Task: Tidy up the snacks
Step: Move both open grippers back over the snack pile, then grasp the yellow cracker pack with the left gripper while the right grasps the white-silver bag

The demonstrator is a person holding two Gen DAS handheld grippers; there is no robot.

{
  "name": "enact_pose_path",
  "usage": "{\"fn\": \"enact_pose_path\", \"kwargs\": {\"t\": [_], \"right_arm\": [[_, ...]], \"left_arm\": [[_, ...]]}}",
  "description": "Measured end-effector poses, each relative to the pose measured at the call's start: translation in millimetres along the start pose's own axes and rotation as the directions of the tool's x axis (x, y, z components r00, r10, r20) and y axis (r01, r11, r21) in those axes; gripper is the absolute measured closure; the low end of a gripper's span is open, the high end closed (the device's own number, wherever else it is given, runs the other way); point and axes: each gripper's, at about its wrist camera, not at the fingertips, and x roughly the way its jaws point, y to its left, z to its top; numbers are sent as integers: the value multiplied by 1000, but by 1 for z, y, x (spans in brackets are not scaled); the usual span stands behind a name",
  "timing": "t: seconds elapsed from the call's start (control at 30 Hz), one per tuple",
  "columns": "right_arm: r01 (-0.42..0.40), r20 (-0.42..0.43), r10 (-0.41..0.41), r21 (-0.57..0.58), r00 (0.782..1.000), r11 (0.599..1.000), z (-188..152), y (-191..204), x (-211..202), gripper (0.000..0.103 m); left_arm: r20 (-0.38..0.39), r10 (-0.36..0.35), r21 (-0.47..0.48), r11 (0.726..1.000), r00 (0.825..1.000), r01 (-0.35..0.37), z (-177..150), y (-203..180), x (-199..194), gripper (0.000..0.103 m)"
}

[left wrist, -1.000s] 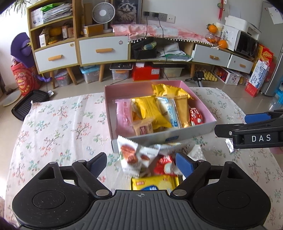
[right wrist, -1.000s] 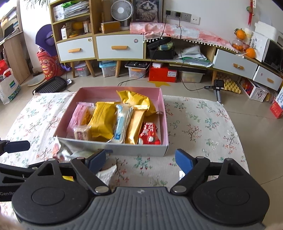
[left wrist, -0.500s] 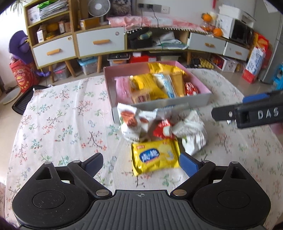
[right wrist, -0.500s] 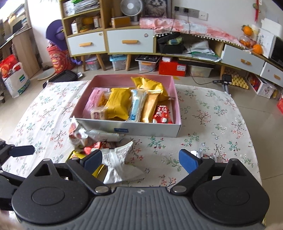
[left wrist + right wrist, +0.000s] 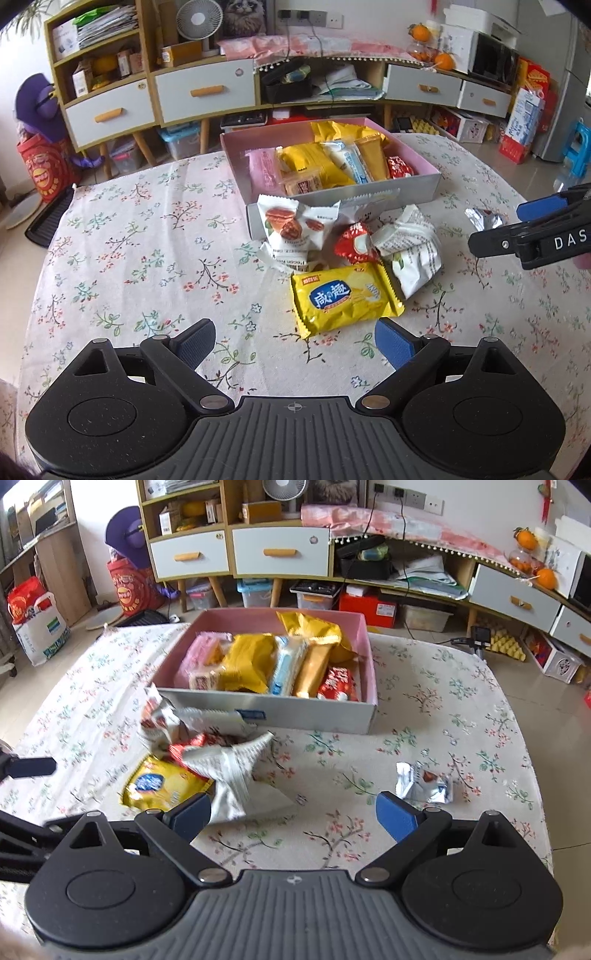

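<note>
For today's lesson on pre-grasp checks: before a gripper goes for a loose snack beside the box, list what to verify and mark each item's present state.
1. Left gripper empty, jaws apart: ok.
2. Right gripper empty, jaws opening: ok.
3. Yellow packet unobstructed ahead of the left gripper: ok.
4. Silver packet lies alone on the tablecloth: ok.
5. Pink box has spare room: cannot tell.
6. All snacks in the box: not ok.

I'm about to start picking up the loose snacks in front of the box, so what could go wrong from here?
1. The pile overlaps: grabbing the yellow pack could drag the white packet lying against it.
2. The pecan packet leans on the box wall; pulling it may nudge the box.
3. The silver packet lies apart near the table's side, easy to miss.
</note>
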Motion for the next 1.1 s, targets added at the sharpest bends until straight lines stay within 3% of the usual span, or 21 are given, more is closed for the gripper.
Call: {"fn": "enact_pose_path", "kwargs": {"t": [0.23,0.47,0.67,0.9,1.1], "right_arm": [[-7,-23,7,8,1000,1000,-12,-3,14,8],[-77,-27,78,43,997,996,-13,-1,32,11],[-122,-14,123,56,992,991,-7,5,44,20],[-155,-34,156,44,987,987,-2,12,57,40],[-164,-34,166,37,986,986,-1,7,59,49]], "left_arm": [[32,-45,81,996,998,42,-12,-5,15,8],[51,-128,183,976,990,117,-9,-13,39,9],[56,-153,235,962,987,136,1,-20,55,10],[48,-170,304,941,984,147,8,-29,63,11],[-17,-173,345,923,985,169,6,-40,64,17]]}}
